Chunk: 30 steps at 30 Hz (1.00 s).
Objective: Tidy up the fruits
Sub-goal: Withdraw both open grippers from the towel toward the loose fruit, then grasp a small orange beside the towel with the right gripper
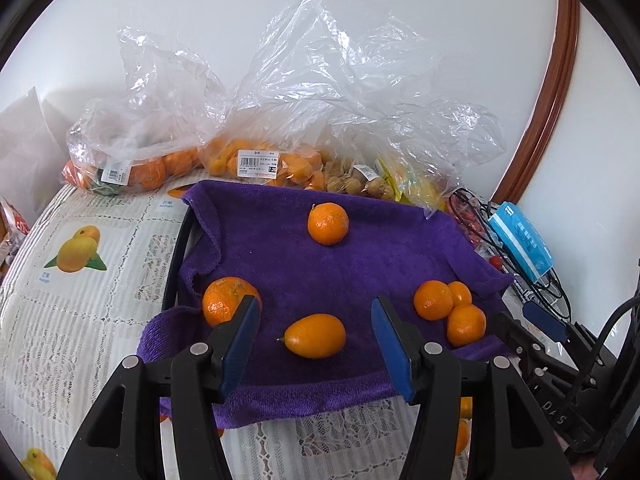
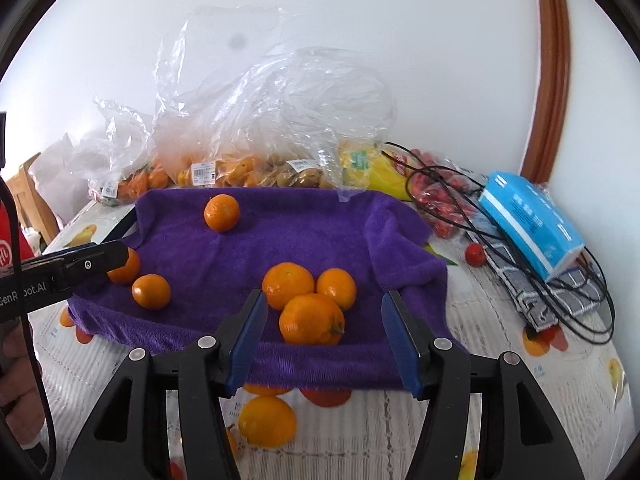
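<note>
Orange citrus: six pieces on purple towel (image 2: 248, 248). Cluster of three (image 2: 310, 300) at 5 o'clock, before right gripper (image 2: 324, 320), spread, nothing pinched. Oval kumquat (image 1: 316, 335) at 6 o'clock between spread left gripper (image 1: 314, 320) fingers, untouched. Bagged fruit (image 1: 256, 164) at 12 o'clock on surface (image 1: 80, 300).

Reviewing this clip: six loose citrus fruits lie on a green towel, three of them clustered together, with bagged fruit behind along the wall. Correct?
One detail is off: the towel is purple, not green, as both wrist views show. The rest holds: six loose citrus fruits lie on it, three of them in a cluster, and bagged fruit sits behind along the wall.
</note>
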Available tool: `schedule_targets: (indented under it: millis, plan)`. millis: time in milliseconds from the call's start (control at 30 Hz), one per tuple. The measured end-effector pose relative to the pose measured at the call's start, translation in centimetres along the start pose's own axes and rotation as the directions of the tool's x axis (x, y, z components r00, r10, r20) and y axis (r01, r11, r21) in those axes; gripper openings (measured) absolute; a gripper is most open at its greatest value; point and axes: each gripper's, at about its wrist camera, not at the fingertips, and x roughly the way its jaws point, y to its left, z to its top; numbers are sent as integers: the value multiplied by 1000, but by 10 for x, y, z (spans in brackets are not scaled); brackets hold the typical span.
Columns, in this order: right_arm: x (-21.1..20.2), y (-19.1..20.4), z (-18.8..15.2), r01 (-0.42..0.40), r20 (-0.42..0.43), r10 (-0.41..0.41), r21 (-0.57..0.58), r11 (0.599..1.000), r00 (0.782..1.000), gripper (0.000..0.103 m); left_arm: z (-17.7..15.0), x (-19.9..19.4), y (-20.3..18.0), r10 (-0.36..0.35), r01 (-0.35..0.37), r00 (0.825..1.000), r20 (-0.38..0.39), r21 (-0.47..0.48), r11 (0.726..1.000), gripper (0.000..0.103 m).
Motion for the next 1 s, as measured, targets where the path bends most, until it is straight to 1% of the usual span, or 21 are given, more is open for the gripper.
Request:
schedule_targets:
  millis: [100, 200, 367, 533, 600, 667, 800, 933, 1000]
  plan:
    - [-7, -7, -3, -2, -13, 3, 45, 999, 1000, 59, -3, -5, 4, 6, -6, 1000, -2, 8, 1000, 56]
    - [-14, -12, -7, -10, -26, 12, 79, 997, 1000, 59, -6, -12, 13, 10, -10, 1000, -2, -7, 1000, 56]
    - [-22, -9, -19, -19, -66, 23, 66, 998, 998, 59, -14, -17, 25, 16, -16, 1000, -17, -34, 999, 57]
    - [-19, 1, -38, -46, -110, 50, 46, 998, 993, 58, -23, -22, 27, 27, -27, 999, -25, -19, 999, 57]
    - [-13, 5, -42, -52, -133, 58, 48, 997, 989, 53, -25, -23, 28, 27, -27, 999, -22, -19, 999, 57]
    - [-8, 7, -44, -65, -149, 74, 60, 996, 986, 50, -25, -23, 30, 28, -29, 999, -24, -24, 999, 57]
    - [1, 11, -45, -83, -172, 93, 67, 994, 981, 49, -24, -22, 34, 16, -17, 999, -35, -46, 999, 57]
    - [11, 14, -48, -70, -205, 81, 60, 996, 975, 45, -24, -23, 35, 4, -6, 999, -33, -55, 998, 57]
    - [16, 13, -51, -56, -223, 70, 66, 996, 972, 40, -24, -24, 35, 5, -7, 1000, -28, -55, 998, 57]
